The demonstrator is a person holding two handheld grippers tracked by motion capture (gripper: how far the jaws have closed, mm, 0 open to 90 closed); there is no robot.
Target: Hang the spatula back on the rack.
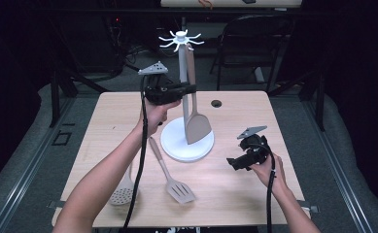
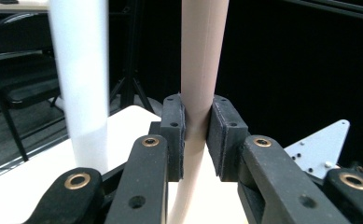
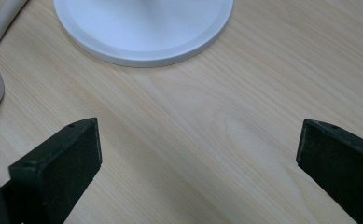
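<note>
1. The right hand (image 1: pixel 266 170) rests low on the bench (image 1: pixel 235 194), near the front right. Its right tongs (image 1: pixel 231 162) point toward the white stand and are wide open, with nothing between them.
2. A slotted turner (image 1: pixel 172 179) and a round skimmer (image 1: pixel 122 193) lie flat near the front left.
3. The left hand (image 1: pixel 156 112) is raised over the bench. Its left tongs (image 1: pixel 192 89) point sideways and squeeze the handle of the tan spatula (image 1: pixel 196 124).
4. The spatula hangs upright beside the pole of the white stand (image 1: pixel 186 141), with its flat end over the round base.
5. Behind the bench are a dark chair (image 1: pixel 249 43) and a grey floor (image 1: pixel 293 116).
</note>
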